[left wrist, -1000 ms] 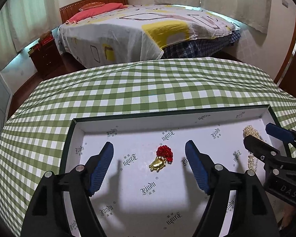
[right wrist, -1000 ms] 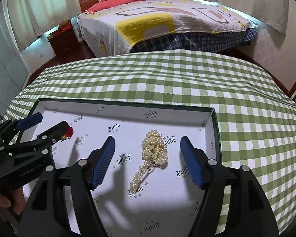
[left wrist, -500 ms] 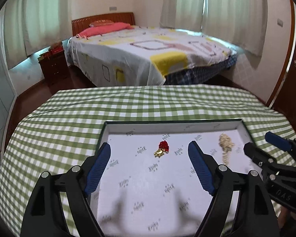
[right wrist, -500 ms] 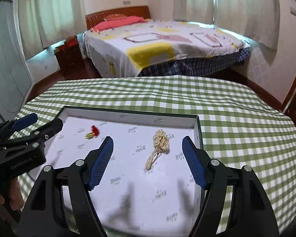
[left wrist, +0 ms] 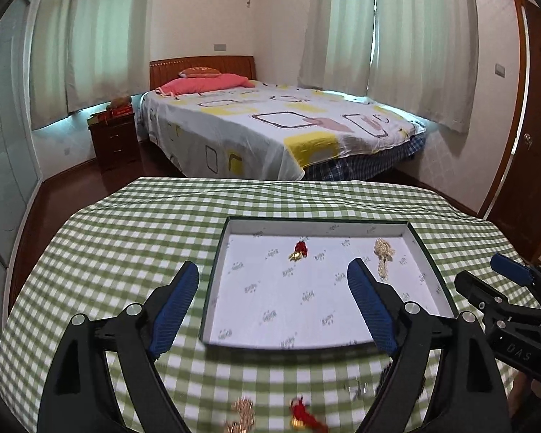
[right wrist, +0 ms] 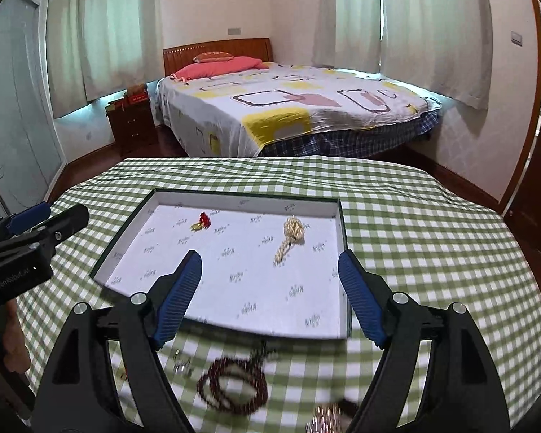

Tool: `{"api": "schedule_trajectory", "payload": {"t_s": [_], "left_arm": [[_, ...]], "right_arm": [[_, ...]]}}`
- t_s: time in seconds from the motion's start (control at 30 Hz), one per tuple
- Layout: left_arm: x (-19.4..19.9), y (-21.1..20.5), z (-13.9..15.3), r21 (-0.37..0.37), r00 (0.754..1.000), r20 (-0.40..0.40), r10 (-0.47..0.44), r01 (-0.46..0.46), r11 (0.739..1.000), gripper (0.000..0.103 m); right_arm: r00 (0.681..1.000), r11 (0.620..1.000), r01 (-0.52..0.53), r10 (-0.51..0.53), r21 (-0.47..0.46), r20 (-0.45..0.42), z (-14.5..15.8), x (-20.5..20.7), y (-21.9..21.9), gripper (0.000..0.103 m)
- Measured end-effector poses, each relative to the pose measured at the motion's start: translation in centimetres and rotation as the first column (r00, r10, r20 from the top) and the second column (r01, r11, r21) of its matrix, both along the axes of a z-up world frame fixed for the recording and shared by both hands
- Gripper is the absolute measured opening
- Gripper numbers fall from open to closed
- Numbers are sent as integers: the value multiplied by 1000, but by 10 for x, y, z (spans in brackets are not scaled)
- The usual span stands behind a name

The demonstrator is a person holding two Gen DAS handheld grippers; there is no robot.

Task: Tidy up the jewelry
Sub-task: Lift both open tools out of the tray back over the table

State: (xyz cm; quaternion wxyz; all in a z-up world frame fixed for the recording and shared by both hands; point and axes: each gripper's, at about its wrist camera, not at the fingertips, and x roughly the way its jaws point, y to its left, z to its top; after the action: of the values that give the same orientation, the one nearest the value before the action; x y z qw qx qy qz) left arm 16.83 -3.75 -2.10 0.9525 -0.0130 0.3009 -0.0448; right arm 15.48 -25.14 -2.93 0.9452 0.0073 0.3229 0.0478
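A shallow white-lined tray (left wrist: 216,263) (right wrist: 342,223) sits on the green checked tablecloth. In it lie a red and gold charm (left wrist: 299,250) (right wrist: 201,221) and a pearl necklace (left wrist: 383,254) (right wrist: 289,236). On the cloth nearer to me lie a gold piece (left wrist: 242,413), another red charm (left wrist: 301,415), a small silver piece (left wrist: 357,389) (right wrist: 182,364), a dark red bead bracelet (right wrist: 234,386) and a sparkly piece (right wrist: 326,420). My left gripper (left wrist: 274,306) and right gripper (right wrist: 268,296) hover above the tray's near edge. Both sets of jaws are opening, with nothing between them.
The table's (left wrist: 126,238) far edge drops off toward a bed (left wrist: 277,126) and a dark nightstand (left wrist: 113,140). A wooden door (left wrist: 537,137) stands at the right. A hand (right wrist: 12,339) holds the left gripper's handle at the left of the right wrist view.
Both grippers drew back and rose from inside the tray, so the whole tray and the loose jewelry on the cloth in front of it came into view. Their jaws spread a little wider.
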Motion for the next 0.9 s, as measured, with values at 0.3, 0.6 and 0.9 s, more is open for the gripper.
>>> {"api": "schedule_trajectory", "payload": {"t_s": [0.3,0.6,0.9], "left_arm": [[-56,13,-15,-15,1000,12,21,-21,1000,83],[-90,26,-56,-22,997,-59,59,-61,998,83],[-122,22,-90,0,994,-87,63,-64,998,83]], "right_arm": [[999,999,37,-37,-12,-2,-17,-63,-6,77],[995,998,69,-69,-1,-66,-62,-111,-8,77],[993,999,52,-52,-5,-107,-97,-125,-2,60]]}}
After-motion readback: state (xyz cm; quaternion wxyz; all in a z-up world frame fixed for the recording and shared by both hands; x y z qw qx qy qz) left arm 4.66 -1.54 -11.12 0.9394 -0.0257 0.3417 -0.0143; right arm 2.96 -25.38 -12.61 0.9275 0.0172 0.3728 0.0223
